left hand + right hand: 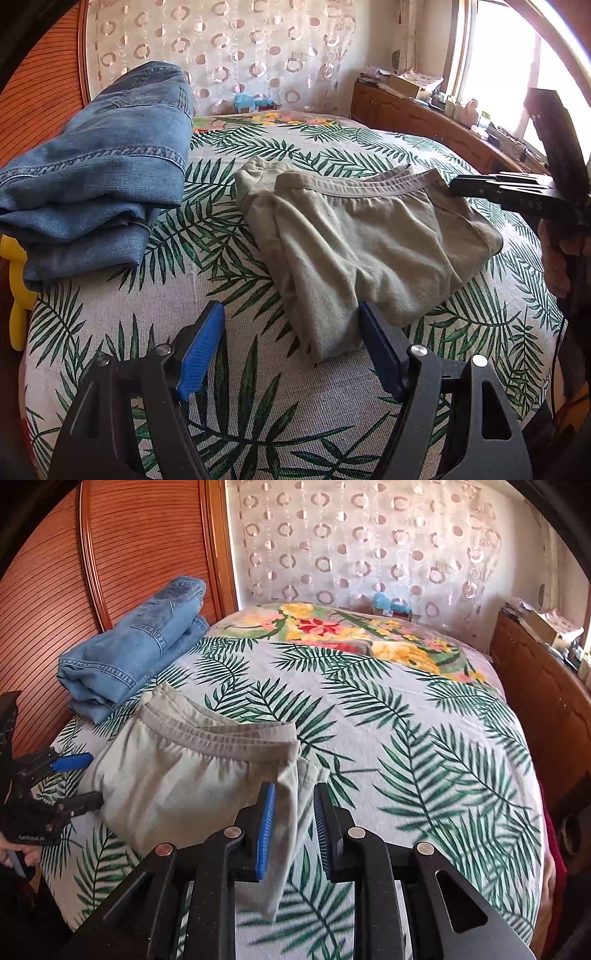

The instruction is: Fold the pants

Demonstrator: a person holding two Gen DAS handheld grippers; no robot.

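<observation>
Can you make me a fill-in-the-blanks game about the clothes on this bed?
1. The folded jeans are the colour ____.
2. The bedspread is printed with green ____.
3. The left gripper has its fingers ____.
4. The grey pants lie to the ____ of the jeans, seen from the left camera.

Missing words: blue; leaves; open; right
</observation>
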